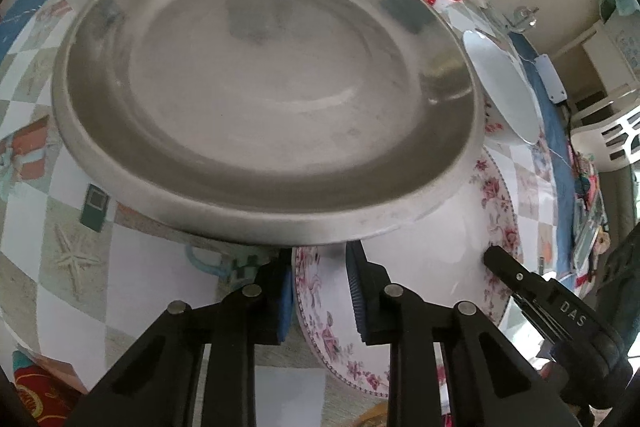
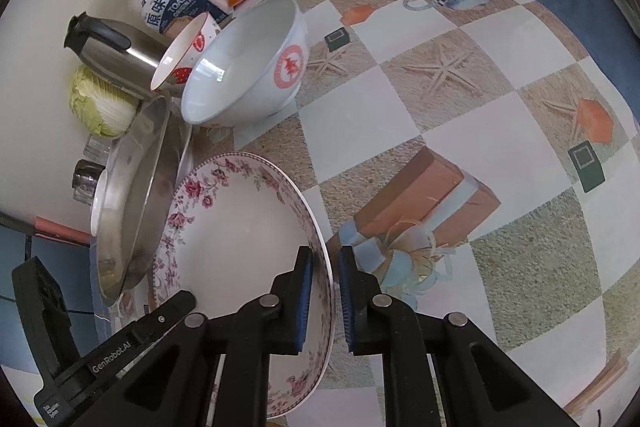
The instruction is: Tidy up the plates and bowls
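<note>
Your left gripper [image 1: 320, 291] fingers straddle the floral plate's [image 1: 440, 259] rim unclenched, steel plate [image 1: 260, 99] overlapping it. Your right gripper [image 2: 324, 299] likewise straddles that rim, unclenched. Bowls [image 2: 240, 67] remain unstacked toward the worktop's wall edge; sorting looks early.

1. The right tool [image 2: 323, 297] straddles the rim of the floral plate [image 2: 240, 247], one blue pad on each side, with a gap showing.
2. A steel plate [image 2: 132, 203] lies just beside it.
3. Behind stand a large white bowl [image 2: 244, 67] and a strawberry bowl [image 2: 182, 53].
4. The left tool [image 2: 176, 303] reaches the floral plate's near edge.
</note>
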{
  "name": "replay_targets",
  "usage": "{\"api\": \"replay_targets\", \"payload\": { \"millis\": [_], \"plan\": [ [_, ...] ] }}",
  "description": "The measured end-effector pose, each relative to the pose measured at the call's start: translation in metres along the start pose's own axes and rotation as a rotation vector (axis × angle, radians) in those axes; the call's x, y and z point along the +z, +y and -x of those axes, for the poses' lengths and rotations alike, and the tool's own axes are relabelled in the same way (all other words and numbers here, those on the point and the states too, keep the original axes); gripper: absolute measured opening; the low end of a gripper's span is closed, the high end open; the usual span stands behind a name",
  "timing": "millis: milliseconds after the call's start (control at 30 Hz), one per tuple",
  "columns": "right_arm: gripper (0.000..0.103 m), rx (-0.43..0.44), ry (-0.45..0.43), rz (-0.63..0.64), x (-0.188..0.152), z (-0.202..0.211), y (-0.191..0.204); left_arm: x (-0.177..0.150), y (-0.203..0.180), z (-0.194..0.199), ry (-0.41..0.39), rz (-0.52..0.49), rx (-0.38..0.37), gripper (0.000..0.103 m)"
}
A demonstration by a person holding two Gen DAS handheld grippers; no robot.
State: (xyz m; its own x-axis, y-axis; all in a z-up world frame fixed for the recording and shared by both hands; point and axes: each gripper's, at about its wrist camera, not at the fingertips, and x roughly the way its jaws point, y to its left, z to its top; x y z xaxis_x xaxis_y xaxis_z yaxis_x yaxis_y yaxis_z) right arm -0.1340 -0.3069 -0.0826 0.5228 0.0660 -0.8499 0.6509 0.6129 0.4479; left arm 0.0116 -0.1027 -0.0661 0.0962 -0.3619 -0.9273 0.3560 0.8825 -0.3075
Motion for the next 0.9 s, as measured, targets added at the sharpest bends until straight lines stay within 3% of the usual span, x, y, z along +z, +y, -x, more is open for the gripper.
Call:
{"api": "replay_targets", "payload": {
  "millis": [433, 700, 900],
  "plan": [
    [0.013, 0.032, -0.022, -0.084, 0.006, 0.012, -0.036, -0.014, -0.036, -0.009, 0.040, -0.093, -0.025, 0.026],
    [0.012, 0.104, -0.021, -0.133, 0.006, 0.013, -0.052, -0.003, -0.023, -0.013, 0.031, 0.009, -0.107, 0.026],
    [0.012, 0.112, -0.025, -0.128, 0.008, 0.011, -0.052, 0.003, -0.015, -0.016, 0.009, 0.054, -0.141, 0.024]
  ]
}}
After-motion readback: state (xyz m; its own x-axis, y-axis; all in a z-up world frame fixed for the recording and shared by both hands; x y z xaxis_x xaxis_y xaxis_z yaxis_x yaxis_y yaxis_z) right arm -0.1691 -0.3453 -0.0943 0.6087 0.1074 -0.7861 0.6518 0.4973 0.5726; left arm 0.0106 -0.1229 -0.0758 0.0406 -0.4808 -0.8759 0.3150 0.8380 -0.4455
